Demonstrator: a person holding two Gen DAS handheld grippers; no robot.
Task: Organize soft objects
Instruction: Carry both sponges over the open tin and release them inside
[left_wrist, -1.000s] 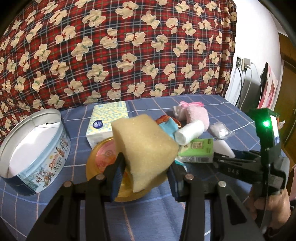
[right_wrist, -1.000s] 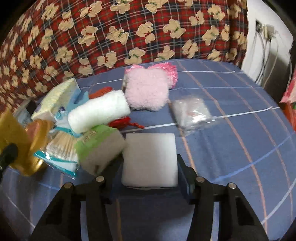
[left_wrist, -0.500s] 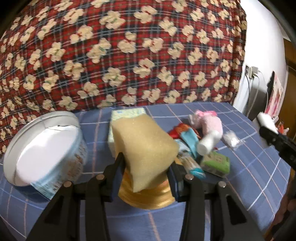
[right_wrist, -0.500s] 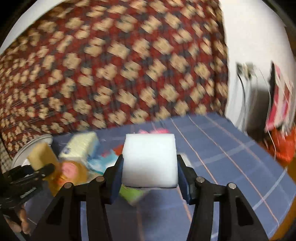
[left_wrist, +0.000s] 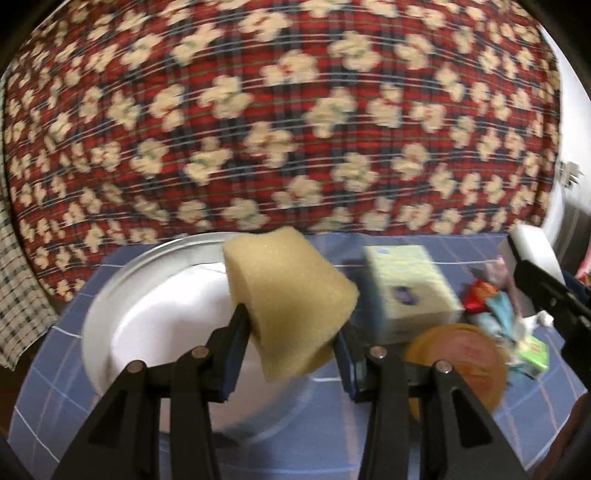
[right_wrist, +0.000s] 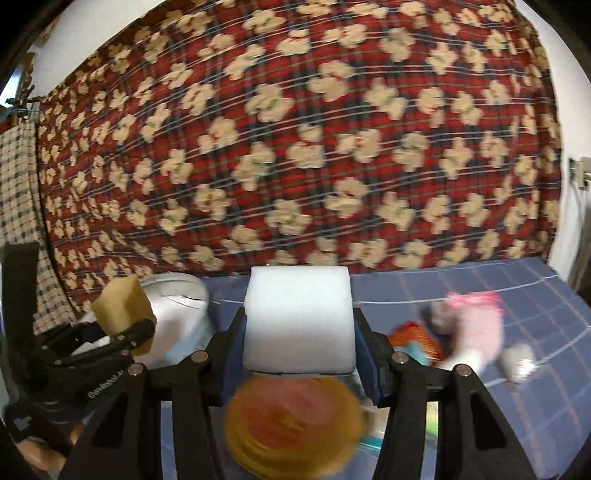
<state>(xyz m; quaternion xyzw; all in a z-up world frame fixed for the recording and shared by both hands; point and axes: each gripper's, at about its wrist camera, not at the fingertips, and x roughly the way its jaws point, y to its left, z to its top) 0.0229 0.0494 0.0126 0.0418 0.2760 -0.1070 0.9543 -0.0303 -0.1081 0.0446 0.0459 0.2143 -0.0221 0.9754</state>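
My left gripper (left_wrist: 290, 350) is shut on a yellow sponge (left_wrist: 284, 295) and holds it over the open round tin (left_wrist: 110, 306), whose inside is white. In the right wrist view my right gripper (right_wrist: 299, 350) is shut on a white foam block (right_wrist: 298, 317), raised above the table. From that view the left gripper's fingers (right_wrist: 125, 338) and yellow sponge (right_wrist: 122, 310) show at the left in front of the tin (right_wrist: 184, 325). The white block (left_wrist: 532, 247) and right gripper's fingers (left_wrist: 550, 291) show at the right edge of the left wrist view.
On the blue checked cloth lie a tissue pack (left_wrist: 410, 288), a round yellow lid (left_wrist: 458, 362), a green packet (left_wrist: 533, 352), a red and teal bundle (left_wrist: 487, 299) and a pink plush toy (right_wrist: 476, 332). A red patterned blanket (right_wrist: 295, 147) rises behind the table.
Both grippers rose and swung left with their loads. The yellow sponge went from above the yellow lid to above the tin. The white block was lifted off the cloth.
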